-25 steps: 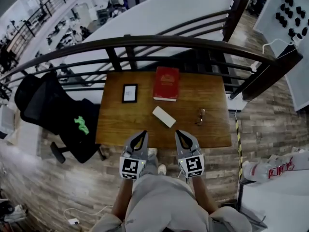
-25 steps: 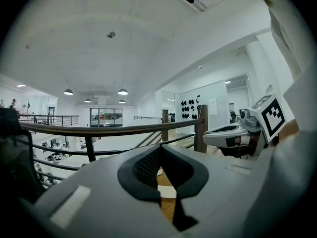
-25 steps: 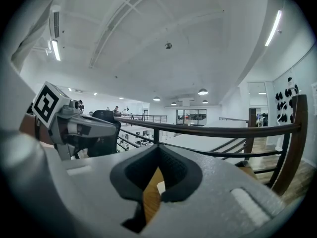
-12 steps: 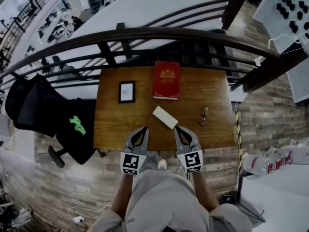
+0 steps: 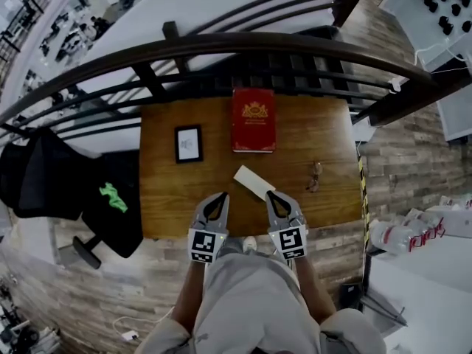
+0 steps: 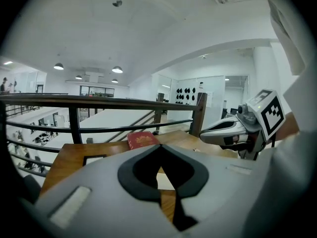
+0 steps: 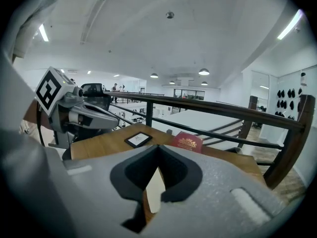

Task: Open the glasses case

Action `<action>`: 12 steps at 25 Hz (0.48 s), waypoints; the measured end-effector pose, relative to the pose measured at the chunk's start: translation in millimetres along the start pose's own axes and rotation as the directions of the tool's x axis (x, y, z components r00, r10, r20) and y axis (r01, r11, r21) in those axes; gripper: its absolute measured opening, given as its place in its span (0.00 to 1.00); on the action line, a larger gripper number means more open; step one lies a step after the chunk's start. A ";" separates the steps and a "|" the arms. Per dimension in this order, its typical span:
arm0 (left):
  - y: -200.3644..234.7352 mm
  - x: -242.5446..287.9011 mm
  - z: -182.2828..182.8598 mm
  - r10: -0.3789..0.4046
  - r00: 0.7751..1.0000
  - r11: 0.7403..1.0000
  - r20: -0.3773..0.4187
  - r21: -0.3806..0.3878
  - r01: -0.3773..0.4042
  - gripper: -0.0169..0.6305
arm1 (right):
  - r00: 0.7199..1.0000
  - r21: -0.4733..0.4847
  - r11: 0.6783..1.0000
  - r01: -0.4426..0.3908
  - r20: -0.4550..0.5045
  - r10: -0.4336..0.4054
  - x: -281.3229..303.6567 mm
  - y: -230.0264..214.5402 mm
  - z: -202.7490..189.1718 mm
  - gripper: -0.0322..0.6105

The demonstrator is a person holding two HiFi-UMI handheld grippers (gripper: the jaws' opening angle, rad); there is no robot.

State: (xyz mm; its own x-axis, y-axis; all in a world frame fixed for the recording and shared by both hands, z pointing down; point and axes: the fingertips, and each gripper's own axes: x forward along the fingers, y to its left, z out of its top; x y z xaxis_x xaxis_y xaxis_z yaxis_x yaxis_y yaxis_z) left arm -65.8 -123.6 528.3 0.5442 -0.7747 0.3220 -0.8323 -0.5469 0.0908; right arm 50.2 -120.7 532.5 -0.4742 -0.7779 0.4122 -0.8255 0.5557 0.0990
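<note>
Glasses case [image 5: 254, 182], a pale flat oblong, lay skewed on the wooden table [image 5: 166, 194] just above the centre of the head view, on the half of the top nearer the person. Bare wood showed on every side of it, with the broadest clear stretch running toward the left edge of the frame.

Left gripper [image 5: 218, 197] and right gripper [image 5: 271, 195] pointed up the frame side by side, their tips over the table's near edge. The case sat just beyond the gap between them, touching neither. Each gripper's own view showed its jaws brought together at the tips with nothing caught between: the left gripper [image 6: 159, 148] and the right gripper [image 7: 158, 147] both showed only a strip of the case [image 6: 166, 178] [image 7: 154, 190] through the hollow behind the closed tips.

A red book [image 5: 254, 119] lay above the case toward the table's far edge, apart from it. A black-framed tablet [image 5: 189, 143] sat to the upper left, well apart. Folded spectacles [image 5: 316, 176] rested to the right, near the table's right edge.

A dark curved railing [image 5: 243, 46] closed off the far side of the table, its bars running along that edge. A black chair [image 5: 81, 190] stood at the left of the frame beside the table's left edge.
</note>
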 end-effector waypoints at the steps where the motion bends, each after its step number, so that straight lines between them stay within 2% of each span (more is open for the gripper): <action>1: 2.9 5.0 -5.1 -0.008 1.000 1.000 -0.014 -0.001 0.008 0.06 | 1.000 -0.004 1.000 0.003 -0.016 -0.003 5.0 -1.2 -3.7 0.06; 12: 15.5 49.8 -55.8 -0.120 0.982 0.993 -0.144 -0.029 0.117 0.06 | 0.983 -0.032 0.999 0.017 -0.182 -0.022 47.4 -4.1 -46.3 0.10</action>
State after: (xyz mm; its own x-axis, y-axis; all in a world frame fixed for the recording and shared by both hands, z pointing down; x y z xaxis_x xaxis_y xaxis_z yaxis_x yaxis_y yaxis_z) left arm -57.5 -153.0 598.3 0.6192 -0.6498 0.4409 -0.7656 -0.6245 0.1547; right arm 45.2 -146.3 593.5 -0.3922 -0.7239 0.5675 -0.8232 0.5515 0.1346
